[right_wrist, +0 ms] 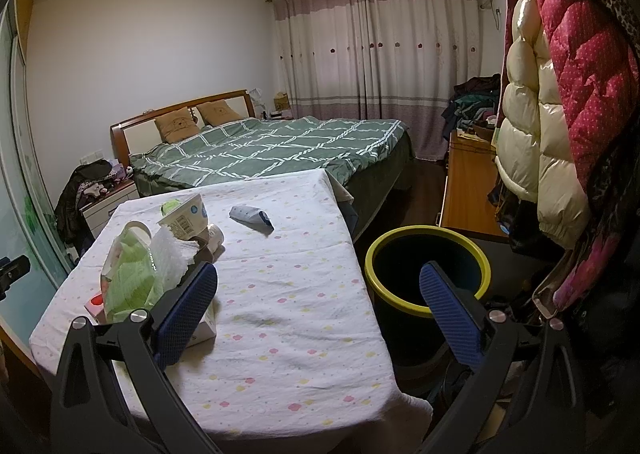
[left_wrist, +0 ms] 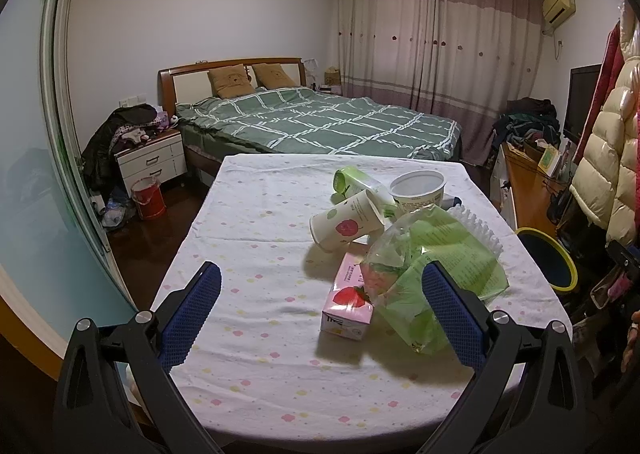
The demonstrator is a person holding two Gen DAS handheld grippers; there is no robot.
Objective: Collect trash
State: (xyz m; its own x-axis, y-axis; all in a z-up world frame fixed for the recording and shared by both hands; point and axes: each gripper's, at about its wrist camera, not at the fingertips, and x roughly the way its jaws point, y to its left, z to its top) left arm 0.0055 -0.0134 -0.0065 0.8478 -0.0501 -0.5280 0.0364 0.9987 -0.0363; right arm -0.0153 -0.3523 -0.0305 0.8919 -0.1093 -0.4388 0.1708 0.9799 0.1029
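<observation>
Pink carton (left_wrist: 347, 305) between left tool (left_wrist: 320, 308) fingers, untouched.

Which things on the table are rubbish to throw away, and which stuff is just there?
For the job:
pink strawberry carton
green plastic bag
white paper cup
white yogurt tub
yellow-rimmed dark bin

Just there:
green checked bed
white bedside drawers
red bucket

Both wrist views low over the table (left_wrist: 248, 374), facing the bed (right_wrist: 280, 150); shared: trash pile, bin (right_wrist: 428, 266).
</observation>
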